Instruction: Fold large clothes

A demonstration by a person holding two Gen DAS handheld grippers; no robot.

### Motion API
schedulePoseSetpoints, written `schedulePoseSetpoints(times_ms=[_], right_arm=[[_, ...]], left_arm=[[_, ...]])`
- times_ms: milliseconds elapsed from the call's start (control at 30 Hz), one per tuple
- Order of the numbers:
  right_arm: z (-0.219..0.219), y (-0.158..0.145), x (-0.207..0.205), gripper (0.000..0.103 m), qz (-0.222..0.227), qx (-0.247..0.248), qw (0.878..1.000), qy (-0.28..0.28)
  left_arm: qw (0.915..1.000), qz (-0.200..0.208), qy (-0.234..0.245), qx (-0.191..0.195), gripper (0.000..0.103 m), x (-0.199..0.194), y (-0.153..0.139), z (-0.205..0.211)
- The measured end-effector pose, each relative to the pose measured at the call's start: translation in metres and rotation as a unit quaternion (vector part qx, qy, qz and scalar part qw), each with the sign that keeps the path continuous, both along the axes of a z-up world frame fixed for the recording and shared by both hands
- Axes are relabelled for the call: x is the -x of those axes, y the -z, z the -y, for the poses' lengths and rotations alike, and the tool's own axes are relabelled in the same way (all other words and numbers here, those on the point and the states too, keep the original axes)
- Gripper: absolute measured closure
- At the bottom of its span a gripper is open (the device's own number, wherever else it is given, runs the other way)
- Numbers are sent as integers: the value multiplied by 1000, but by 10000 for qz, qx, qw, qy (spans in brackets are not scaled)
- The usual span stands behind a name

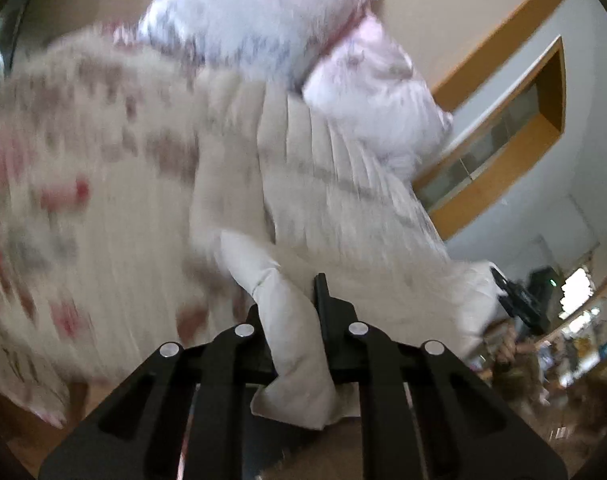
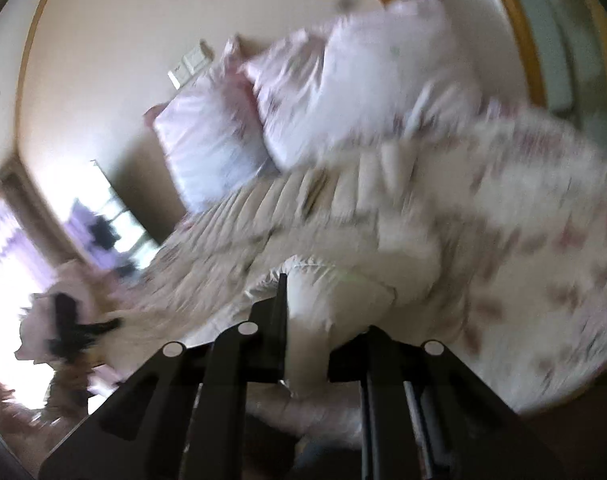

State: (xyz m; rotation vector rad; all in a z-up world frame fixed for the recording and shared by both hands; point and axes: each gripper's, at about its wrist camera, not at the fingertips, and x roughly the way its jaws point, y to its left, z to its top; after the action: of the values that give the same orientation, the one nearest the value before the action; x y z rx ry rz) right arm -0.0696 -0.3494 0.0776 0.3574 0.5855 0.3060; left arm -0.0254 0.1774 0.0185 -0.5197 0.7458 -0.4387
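Both grippers pinch the cream pleated garment, stretched between them above the bed.

The left gripper (image 1: 299, 312) has its fingers closed on a bunched corner of the garment (image 1: 343, 184), the cloth passing between them. The right gripper (image 2: 307, 336) likewise clamps a fold between its fingers. Beyond lie the floral bedspread (image 2: 543, 240) and two pink pillows (image 2: 343, 92), blurred.

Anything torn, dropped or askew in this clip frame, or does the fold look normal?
Nothing stands out. The left gripper and right gripper each pinch a part of the cream pleated garment, which stretches between them above the floral bedspread. The pillows lie at the head. Motion blur hides fine detail.
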Motion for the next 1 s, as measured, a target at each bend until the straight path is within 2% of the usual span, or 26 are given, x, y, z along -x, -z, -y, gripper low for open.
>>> schedulePoseSetpoints(times_ms=[100,267,400,567,700,800,867,967,1000], right_arm=[[-16,-21,-21,90,413,638,9959,493],[-36,-41,-72,90,867,1340,9817,1044],[-34,-48,-113,90,940,1444,9774,1227],[-30,-46,-169,90,895,1346,9773,1372],[-24,-35,-216,89,697,1209,9791,1480],[-19,-14,-260,89,261,1070,9810,1599],[-15,6,-291,88,-193,904,9816,1672],[-7,29,-326,82,-645,593,9802,1776],[-5,33,-331,74,-719,494,9801,1784]], left_arm=[[9986,322,-425,51,90,-29,-29,-6],[9946,573,-810,-313,91,-83,-54,-5],[9928,594,-1002,-282,91,-127,-64,-6],[9922,540,-1067,-342,91,-183,-69,-2],[9929,391,-1109,-191,91,-231,-60,-5],[9927,-45,-1146,376,91,-272,-32,-14],[9898,-312,-1210,691,91,-290,-14,-18],[9851,-586,-1260,1008,91,-310,10,-23],[9839,-626,-1254,1109,91,-316,16,-23]])
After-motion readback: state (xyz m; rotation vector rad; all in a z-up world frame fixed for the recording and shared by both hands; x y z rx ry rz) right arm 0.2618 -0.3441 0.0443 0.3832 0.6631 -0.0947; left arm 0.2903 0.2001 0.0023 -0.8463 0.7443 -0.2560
